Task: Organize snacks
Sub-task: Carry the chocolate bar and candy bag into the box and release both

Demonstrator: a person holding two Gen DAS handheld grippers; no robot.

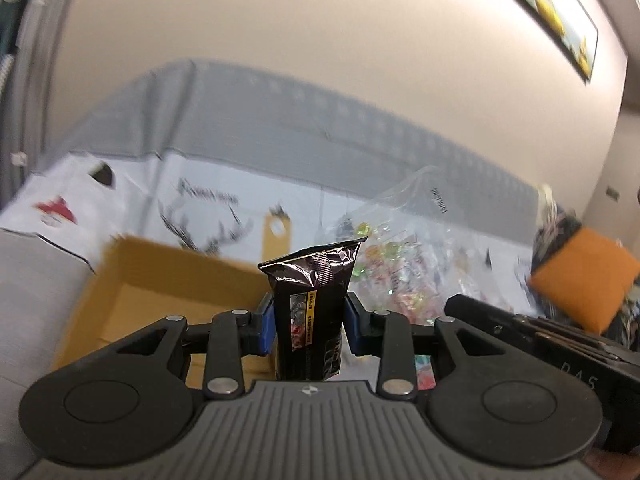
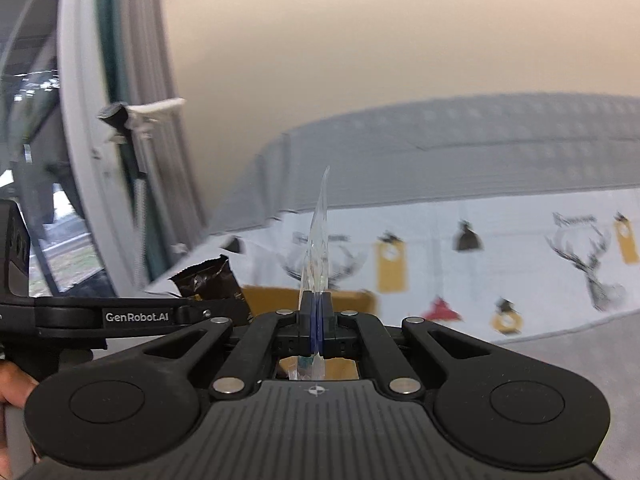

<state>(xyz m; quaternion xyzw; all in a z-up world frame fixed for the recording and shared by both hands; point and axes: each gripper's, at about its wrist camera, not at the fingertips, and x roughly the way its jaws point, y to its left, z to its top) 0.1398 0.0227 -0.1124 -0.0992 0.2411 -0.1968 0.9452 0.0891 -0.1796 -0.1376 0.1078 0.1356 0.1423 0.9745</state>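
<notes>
Black claw (image 1: pixel 309 328) (blue pads (image 1: pixel 267 330))

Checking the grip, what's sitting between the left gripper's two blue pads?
In the left wrist view, a dark snack packet stands upright between the left gripper's pads, clamped on both sides.

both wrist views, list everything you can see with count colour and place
snack pack: 1, black with yellow strip, upright in left gripper
clear bag: 1, transparent, holding colourful candies, right of box; its edge pinched in right gripper
box: 1, brown cardboard, open, below snack pack
tablecloth: 1, white with deer and tag prints
cushion: 1, orange, far right
picture: 1, yellow-toned, on wall
left gripper: 1, black, blue pads
right gripper: 1, black, blue pads
</notes>
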